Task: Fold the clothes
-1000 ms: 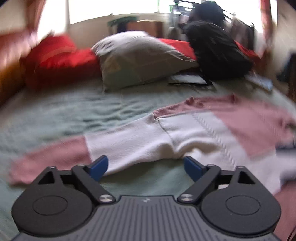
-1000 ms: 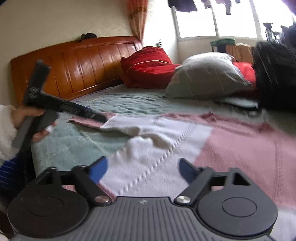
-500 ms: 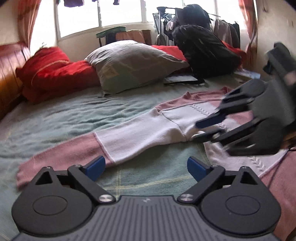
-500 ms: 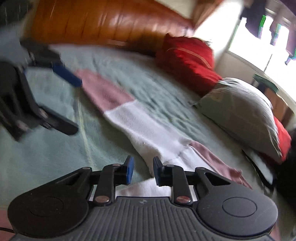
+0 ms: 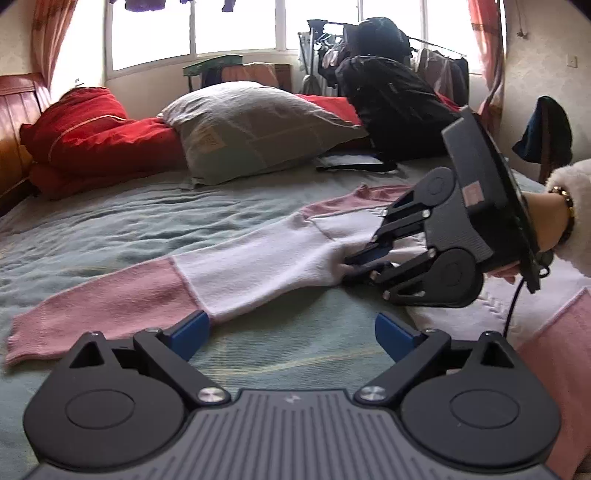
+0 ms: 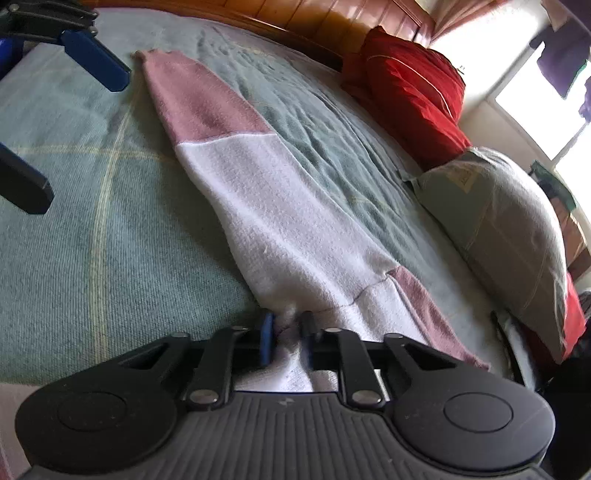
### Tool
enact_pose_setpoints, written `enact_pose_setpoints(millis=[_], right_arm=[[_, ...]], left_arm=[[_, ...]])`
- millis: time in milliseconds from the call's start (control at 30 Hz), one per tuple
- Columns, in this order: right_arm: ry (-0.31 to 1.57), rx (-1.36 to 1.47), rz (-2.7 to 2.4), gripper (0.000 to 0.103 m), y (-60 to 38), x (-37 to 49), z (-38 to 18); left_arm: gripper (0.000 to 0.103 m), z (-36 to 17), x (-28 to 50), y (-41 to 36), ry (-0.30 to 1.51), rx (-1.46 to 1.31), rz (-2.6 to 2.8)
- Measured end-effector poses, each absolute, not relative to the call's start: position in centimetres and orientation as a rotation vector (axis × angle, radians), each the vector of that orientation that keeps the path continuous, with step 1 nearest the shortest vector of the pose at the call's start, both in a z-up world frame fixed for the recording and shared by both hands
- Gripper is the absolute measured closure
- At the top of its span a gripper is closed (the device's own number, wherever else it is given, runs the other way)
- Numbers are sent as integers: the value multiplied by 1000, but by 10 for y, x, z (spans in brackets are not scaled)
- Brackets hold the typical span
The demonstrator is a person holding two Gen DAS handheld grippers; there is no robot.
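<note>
A pink and white knit sweater [image 5: 258,258] lies flat on the green bedspread, one sleeve stretched out to the left with a pink cuff end [image 5: 92,314]. My right gripper [image 6: 286,332] is shut on the sweater's white fabric at the armpit, where sleeve meets body [image 6: 295,236]. In the left wrist view the right gripper [image 5: 351,264] pinches that same spot, held by a hand in a white fleecy sleeve [image 5: 569,214]. My left gripper [image 5: 291,330] stands open just above the bedspread, close to the sleeve's lower edge, with nothing between its blue fingers [image 5: 190,328].
A grey pillow [image 5: 255,125], red bedding [image 5: 92,136] and a black backpack [image 5: 391,99] sit along the far side of the bed. The wooden headboard [image 6: 332,22] runs along the left. A green blanket [image 5: 147,229] covers the bed around the sweater.
My right gripper has swung down to the armpit of the sweater and shut on the white fabric. My left gripper has stayed open and nearly still near the sleeve.
</note>
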State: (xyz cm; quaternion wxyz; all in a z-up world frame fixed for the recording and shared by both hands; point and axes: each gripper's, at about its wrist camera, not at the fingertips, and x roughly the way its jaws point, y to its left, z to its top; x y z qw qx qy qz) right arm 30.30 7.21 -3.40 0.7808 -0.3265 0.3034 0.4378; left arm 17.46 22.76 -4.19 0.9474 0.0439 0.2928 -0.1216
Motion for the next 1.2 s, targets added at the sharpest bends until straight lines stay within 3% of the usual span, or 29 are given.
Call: enact_pose_setpoints(millis=[167,333,533,833,1033,1200], right_arm=[[728,-626,1003,88,65,318,-24],[804,-563,1023,82,52,333,-20],[754,-400,1015,81,59,343,-11],[762,-433,995,80,109,336,-33],[710,-383,856,75,46,328,4],[781,-406,792,75,1,307,-10]], left_arm=[[6,-41,174,230,596,76,-263],[6,-41,179,231,599,75,-250],[5,-42,183,236,614,64,-239],[5,-45,188,244,671,38,-189],[5,-41,187,246,668,43,-181],[5,-42,189,243,668,31,-190]])
